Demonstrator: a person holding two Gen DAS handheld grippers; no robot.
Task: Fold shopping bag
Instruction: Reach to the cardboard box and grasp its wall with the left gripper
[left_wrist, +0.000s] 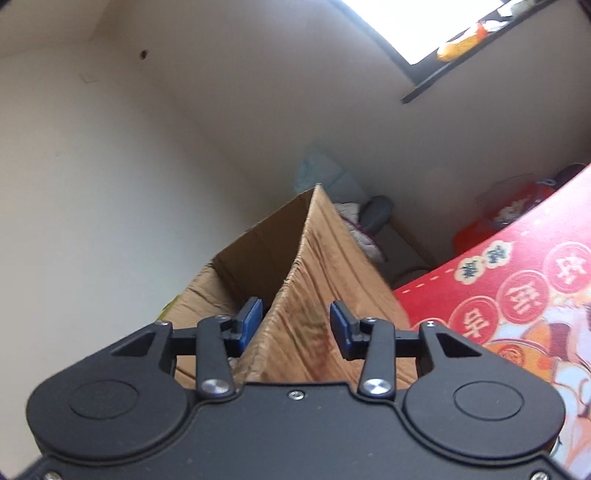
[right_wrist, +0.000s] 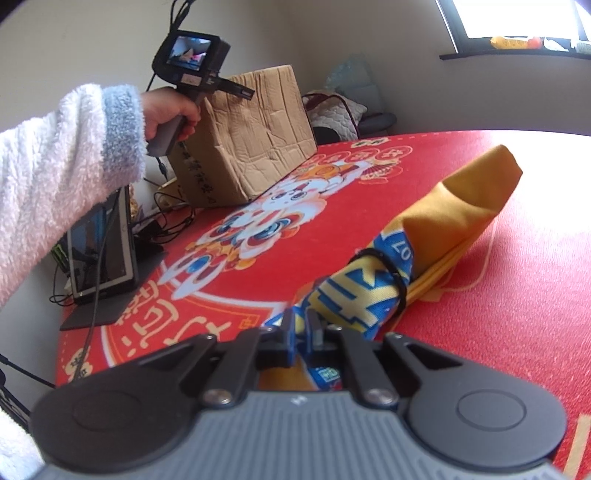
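**Gripping the rolled bag**

Pinching one end of the rolled yellow-and-blue shopping bag (right_wrist: 424, 236), our right tongs (right_wrist: 301, 332) are closed on it above the red table (right_wrist: 517, 295). Our left tongs (left_wrist: 295, 325) gape wide, empty, straddling a cardboard box (left_wrist: 310, 266) edge.

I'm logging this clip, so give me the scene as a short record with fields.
surface: red printed tablecloth
bag: yellow and blue shopping bag, rolled, black band around it
right gripper: jaws shut on the bag's near end
left gripper: jaws open, raised at the cardboard box
other: tablet at the table's edge
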